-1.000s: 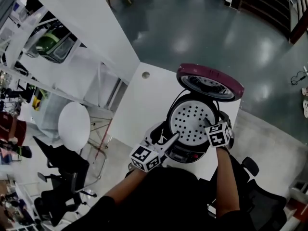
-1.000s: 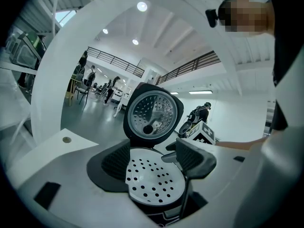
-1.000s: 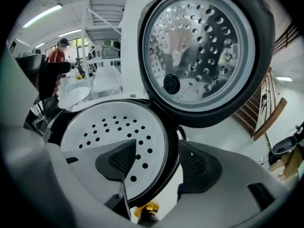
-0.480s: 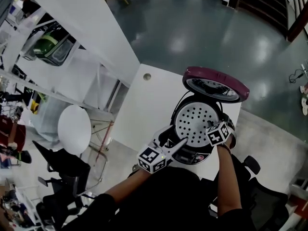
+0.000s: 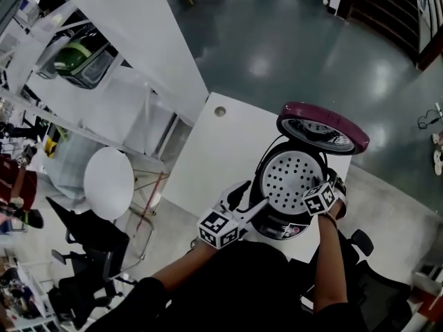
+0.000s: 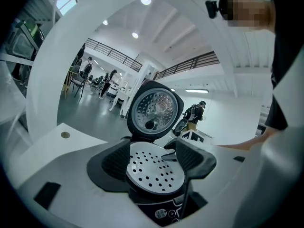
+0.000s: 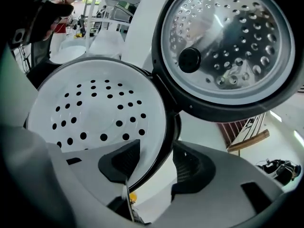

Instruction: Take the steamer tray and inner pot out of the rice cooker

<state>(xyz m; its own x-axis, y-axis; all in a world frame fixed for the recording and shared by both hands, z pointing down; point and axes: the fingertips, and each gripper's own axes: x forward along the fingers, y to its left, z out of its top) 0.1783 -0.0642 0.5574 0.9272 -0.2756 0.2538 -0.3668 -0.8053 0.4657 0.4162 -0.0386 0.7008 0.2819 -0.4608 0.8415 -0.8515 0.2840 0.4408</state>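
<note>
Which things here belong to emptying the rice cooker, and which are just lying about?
Job: rice cooker; its raised lid; perforated steamer tray seated in it; inner pot not visible.
Lying about: white round chair; black office chair.

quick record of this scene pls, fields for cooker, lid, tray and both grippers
rice cooker: on the white table
lid: open, standing up behind
steamer tray: seated in the cooker
left gripper: jaws apart, empty, at the cooker's front
right gripper: jaws have just been closing; tray edge and cooker rim between them, not gripped yet
</note>
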